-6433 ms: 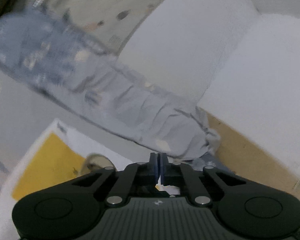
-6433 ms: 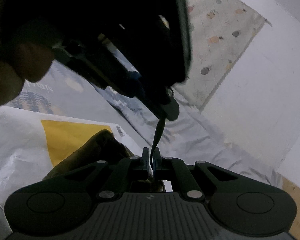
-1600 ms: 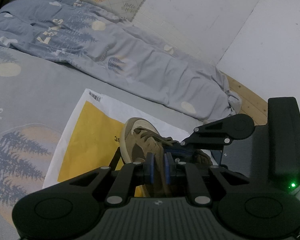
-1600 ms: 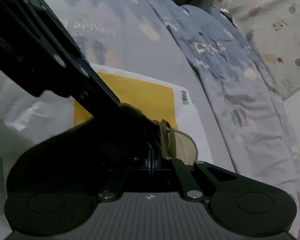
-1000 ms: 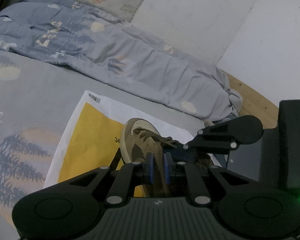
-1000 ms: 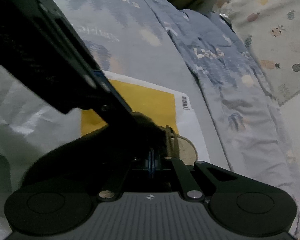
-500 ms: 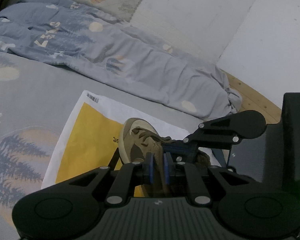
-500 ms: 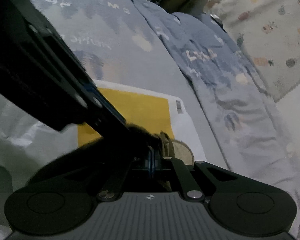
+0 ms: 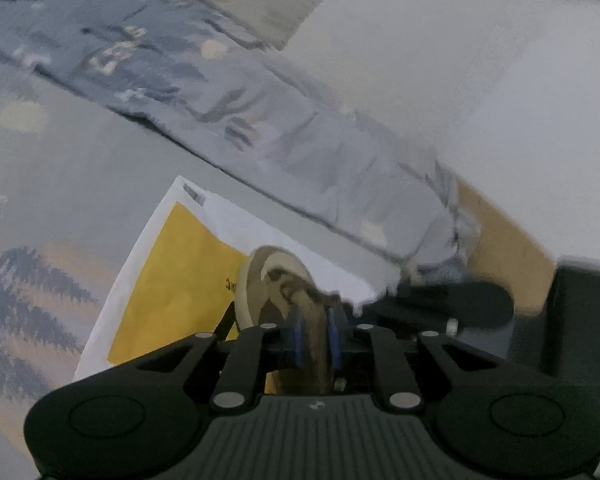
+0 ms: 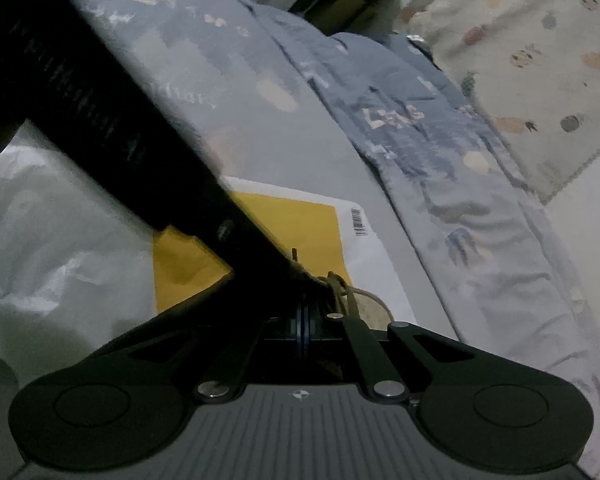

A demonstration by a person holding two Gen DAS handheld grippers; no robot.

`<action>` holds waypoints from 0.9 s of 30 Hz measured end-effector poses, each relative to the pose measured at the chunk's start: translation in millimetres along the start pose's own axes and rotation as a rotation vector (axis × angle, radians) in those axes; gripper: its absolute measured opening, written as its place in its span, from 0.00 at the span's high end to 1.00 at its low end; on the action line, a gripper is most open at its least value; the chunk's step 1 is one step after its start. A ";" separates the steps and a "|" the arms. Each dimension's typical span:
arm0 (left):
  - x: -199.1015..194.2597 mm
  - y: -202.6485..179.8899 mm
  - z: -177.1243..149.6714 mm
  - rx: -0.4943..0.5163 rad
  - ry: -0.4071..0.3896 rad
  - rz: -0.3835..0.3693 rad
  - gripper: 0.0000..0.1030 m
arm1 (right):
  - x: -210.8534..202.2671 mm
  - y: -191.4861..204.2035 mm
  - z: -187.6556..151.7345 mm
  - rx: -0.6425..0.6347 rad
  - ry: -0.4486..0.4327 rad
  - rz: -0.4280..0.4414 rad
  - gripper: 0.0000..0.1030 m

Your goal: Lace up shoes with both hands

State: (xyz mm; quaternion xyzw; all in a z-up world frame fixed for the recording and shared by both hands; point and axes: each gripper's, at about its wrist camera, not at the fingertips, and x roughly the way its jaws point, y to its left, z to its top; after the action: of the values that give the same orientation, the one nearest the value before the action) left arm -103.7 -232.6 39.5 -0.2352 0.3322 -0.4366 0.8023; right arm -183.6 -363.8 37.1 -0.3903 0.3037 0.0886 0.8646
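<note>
A brown shoe [image 9: 278, 280] with a pale toe cap is seen lying on a yellow and white mailer bag [image 9: 180, 264], which is spread on a grey-blue printed bed sheet [image 9: 80, 184]. In the left wrist view the shoe is placed just ahead of the left gripper [image 9: 313, 334], toe pointing away. The blue-padded fingers [image 9: 298, 336] of that gripper are parted by a narrow gap, and its jaws have just been opening a little; the brown upper of the shoe is seen between them, though the blur leaves it unclear whether the pads press on it. The right gripper [image 10: 303, 330] is shown clenched, its pads fully together; whether a brown lace [image 10: 336, 286] just ahead is pinched cannot be told in the dark. The left gripper's black body crosses the right view diagonally. A rumpled blue duvet [image 9: 260, 120] is heaped beyond the bag.
</note>
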 end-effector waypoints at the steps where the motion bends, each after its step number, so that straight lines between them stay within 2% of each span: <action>1: -0.6 4.7 1.6 -0.046 -0.020 -0.005 0.84 | -1.1 0.3 -0.9 0.015 -0.007 -0.004 1.00; 4: 3.7 17.1 3.7 -0.181 -0.054 -0.010 0.84 | -4.0 -0.5 -4.2 0.060 -0.025 -0.017 1.00; 7: 15.2 27.9 -1.1 -0.311 -0.050 -0.015 0.84 | -5.8 -0.6 -4.7 0.080 -0.031 -0.023 1.00; 13: 27.3 40.8 -13.8 -0.476 -0.062 -0.023 0.80 | -7.1 -0.3 -2.7 0.113 -0.040 -0.035 1.00; 19: 30.5 46.3 -20.9 -0.541 -0.083 -0.033 0.81 | -6.4 -2.1 -4.1 0.136 -0.054 -0.042 1.00; 20: 31.0 46.9 -21.4 -0.548 -0.086 -0.035 0.83 | -7.1 -1.5 -4.2 0.138 -0.055 -0.044 1.00; 22: 32.2 46.6 -21.6 -0.545 -0.087 -0.026 0.98 | -7.0 -1.9 -3.5 0.140 -0.057 -0.051 1.00; 27: 32.2 38.6 -17.6 -0.492 -0.094 0.013 0.99 | -7.0 -3.4 -3.6 0.152 -0.059 -0.074 1.00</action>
State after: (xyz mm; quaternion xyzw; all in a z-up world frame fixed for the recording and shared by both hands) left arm -82.9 -242.1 -8.6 -0.4412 0.3924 -0.3261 0.7383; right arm -189.5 -368.1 41.5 -0.3316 0.2693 0.0446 0.9030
